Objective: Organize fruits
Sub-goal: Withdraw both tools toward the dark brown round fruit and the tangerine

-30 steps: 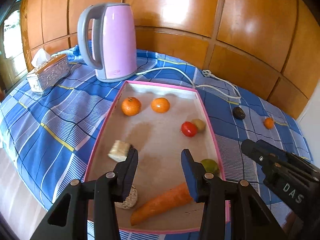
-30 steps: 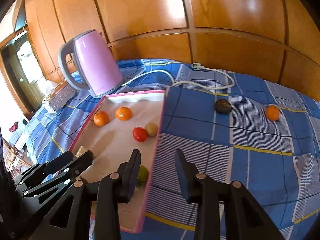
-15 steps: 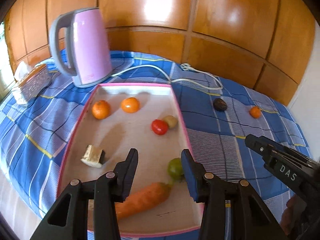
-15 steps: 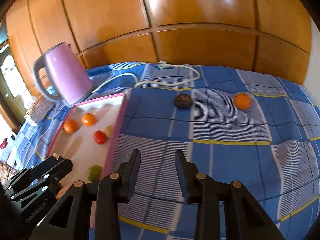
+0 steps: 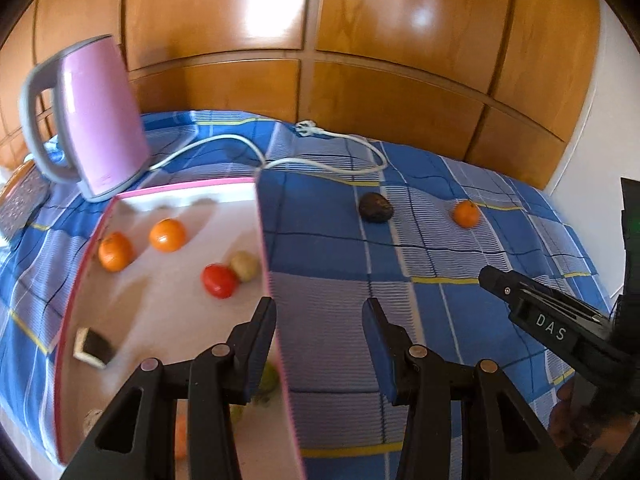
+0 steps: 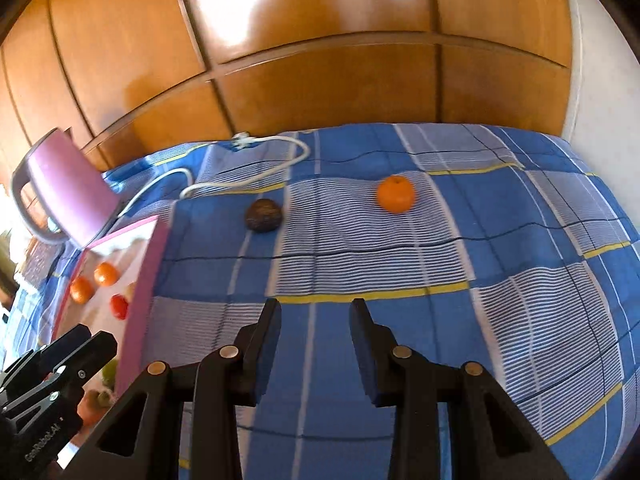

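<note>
My left gripper (image 5: 318, 332) hangs with its jaws wide and nothing between them, above the right wall of the pink-rimmed tray (image 5: 272, 280). My right gripper (image 6: 314, 336) is likewise spread wide and holds nothing, over the bare checked blue cloth (image 6: 460, 280) that covers the bed. The tray is a shallow rectangle with a pale floor, its long axis running from the near edge of the bed toward the wooden panelled wall (image 5: 400, 40). Inside it, toward the far end, lie two round oranges (image 5: 116, 251) side by side near the left wall; a glossy red tomato (image 5: 218, 281) touches a dull beige, potato-like piece (image 5: 245, 266) close to the right wall. A small pale block with a dark face (image 5: 93, 347) lies near the left wall, further toward me. At the near end a green fruit (image 5: 269, 378) and something orange (image 5: 181, 436) show only in part behind my left fingers (image 5: 256, 344); I cannot identify the orange item. Outside the tray, on the cloth toward the far right of the bed, a dark, rough, oval fruit (image 6: 263, 215) and a loose orange (image 6: 395, 194) lie well apart from each other. A pink kettle with a grey handle (image 5: 86, 120) stands upright at the tray's far left corner, its white cord (image 5: 320, 160) looping across the cloth by the far edge.
</note>
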A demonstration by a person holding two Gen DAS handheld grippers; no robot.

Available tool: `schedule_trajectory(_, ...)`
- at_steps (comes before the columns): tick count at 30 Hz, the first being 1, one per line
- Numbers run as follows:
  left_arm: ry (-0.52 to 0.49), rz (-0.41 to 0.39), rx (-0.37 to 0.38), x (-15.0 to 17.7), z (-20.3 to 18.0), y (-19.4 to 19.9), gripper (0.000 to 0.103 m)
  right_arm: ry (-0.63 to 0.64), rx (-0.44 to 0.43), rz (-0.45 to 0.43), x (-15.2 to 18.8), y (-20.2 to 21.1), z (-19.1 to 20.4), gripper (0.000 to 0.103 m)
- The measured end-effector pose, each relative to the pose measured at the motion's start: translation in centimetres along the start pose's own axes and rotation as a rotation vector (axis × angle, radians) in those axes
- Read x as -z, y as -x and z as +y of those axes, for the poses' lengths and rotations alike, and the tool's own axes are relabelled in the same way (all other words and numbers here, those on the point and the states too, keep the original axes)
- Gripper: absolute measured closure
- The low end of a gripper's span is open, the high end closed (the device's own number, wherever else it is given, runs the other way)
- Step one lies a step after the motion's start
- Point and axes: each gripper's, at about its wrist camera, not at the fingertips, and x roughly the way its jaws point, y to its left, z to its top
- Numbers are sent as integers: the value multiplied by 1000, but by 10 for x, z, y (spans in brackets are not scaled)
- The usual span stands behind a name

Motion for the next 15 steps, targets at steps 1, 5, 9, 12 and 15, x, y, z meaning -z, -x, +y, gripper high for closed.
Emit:
schedule_trajectory(1,-4,6,2,-2,-3,-4,57,-5,6,0,-1,-2,-4,67)
schedule_trajectory(5,-13,24,8,-11,-13,-19,53,-29,25,5,-10,-11,-19,67)
schedule_trajectory(9,-28,34,14,-22,-23,-36,53,-55,39,2,-20,-20,-34,67)
schedule_trajectory(12,-35,42,22,-31,-30,-49,52,-71,52,4,-30,-30,-45,67)
schedule_trajectory(15,-38,51,25,-40,-36,-64,52,-83,60,7,-39,-41,-54,67)
